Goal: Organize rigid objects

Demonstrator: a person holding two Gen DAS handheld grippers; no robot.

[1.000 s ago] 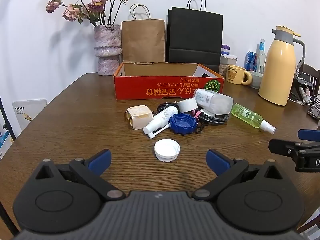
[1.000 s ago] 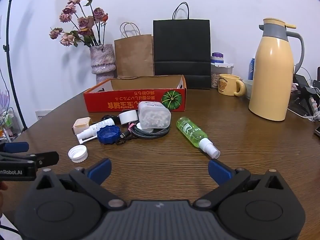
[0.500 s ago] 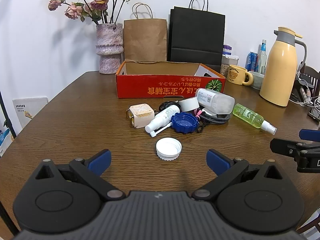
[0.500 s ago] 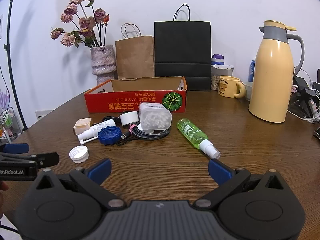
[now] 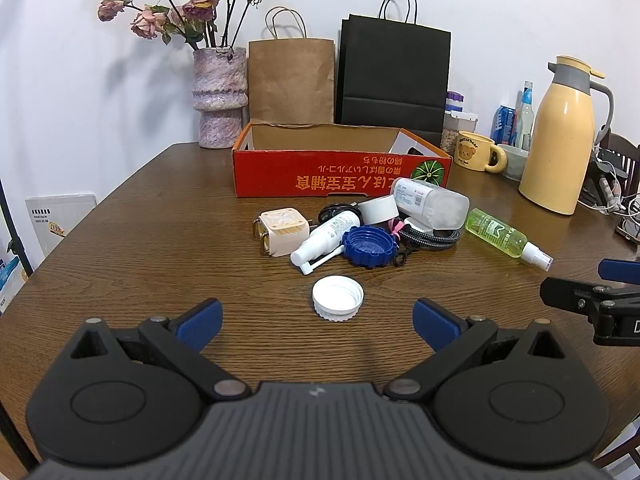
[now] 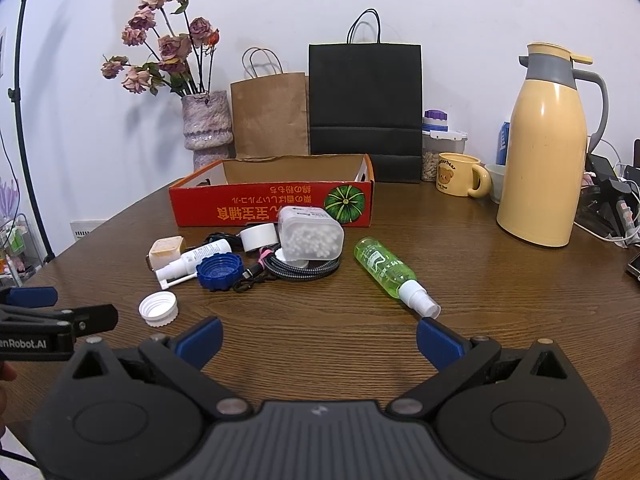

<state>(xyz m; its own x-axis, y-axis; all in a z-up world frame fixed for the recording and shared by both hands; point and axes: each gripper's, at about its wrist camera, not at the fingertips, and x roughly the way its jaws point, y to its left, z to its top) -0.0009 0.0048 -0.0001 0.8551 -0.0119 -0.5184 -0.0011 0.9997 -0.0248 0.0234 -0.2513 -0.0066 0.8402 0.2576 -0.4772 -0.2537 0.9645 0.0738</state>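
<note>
Ahead of left tool (image 5: 316,324) (spread): white cap (image 5: 338,298)

A white cap (image 5: 338,297) lies open side up just ahead of the left tongs (image 5: 316,320). Beyond it sits a blue lid (image 5: 370,246), a white spray bottle (image 5: 325,236) on its side, and a green bottle (image 6: 386,270) lying ahead of the right tongs (image 6: 318,340).

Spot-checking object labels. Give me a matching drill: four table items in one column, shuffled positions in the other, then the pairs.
Items:
1. white cap
2. blue lid
3. green spray bottle
4. yellow mug

Positions:
A. lying on its side, right of the pile
B. alone, nearest the left gripper
C. upright beside the thermos
D. in the pile, against the white spray bottle

Pairs: 1-B, 2-D, 3-A, 4-C
</note>
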